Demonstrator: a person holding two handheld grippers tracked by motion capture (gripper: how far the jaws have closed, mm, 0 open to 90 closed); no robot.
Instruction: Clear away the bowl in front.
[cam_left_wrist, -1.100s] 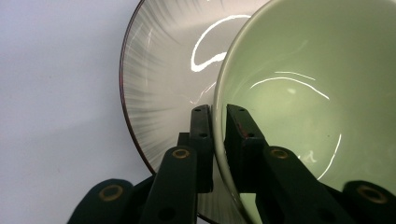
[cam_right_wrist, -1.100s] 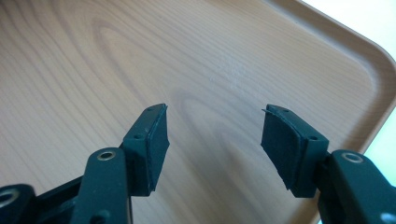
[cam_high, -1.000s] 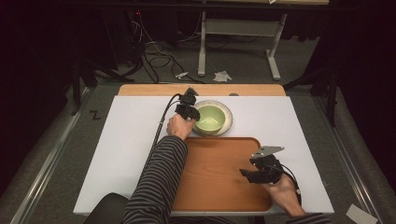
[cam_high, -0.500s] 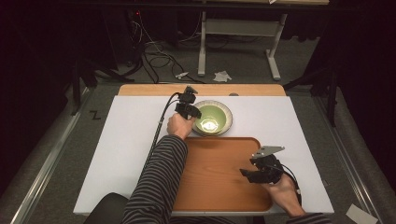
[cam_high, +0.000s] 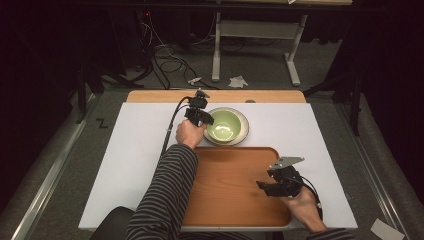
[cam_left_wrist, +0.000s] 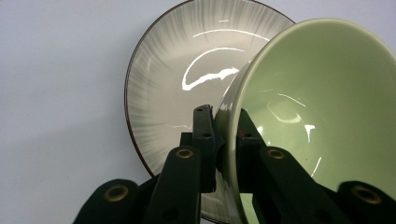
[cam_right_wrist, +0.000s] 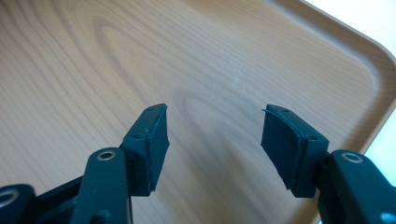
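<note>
Clearly, the rim of the green bowl (cam_left_wrist: 322, 116) is pinched by the left claw (cam_left_wrist: 223, 135): in the left gripper view one black jaw is set against the bowl's outer wall and the other against its glazed inside, with the rim clamped between the pads. The bowl is seen tilted there, its near edge raised above the grey-streaked plate (cam_left_wrist: 163, 93) that lies under it on the white desk (cam_left_wrist: 56, 93). From the high view the bowl (cam_high: 223, 126) is found on the plate (cam_high: 242, 120) near the far middle of the desk (cam_high: 135, 165), just beyond the far edge of the wooden tray (cam_high: 225, 200). The left claw (cam_high: 205, 120) is placed at the bowl's left side, and a striped sleeve (cam_high: 165, 190) is stretched across the tray's left part toward it.

The right claw (cam_high: 264, 187) is held over the right part of the tray, well apart from the bowl. In the right gripper view its jaws are spread wide (cam_right_wrist: 214, 140), nothing is gripped between them, and the tray's wood grain (cam_right_wrist: 116, 60) and rounded corner are seen beneath.
</note>
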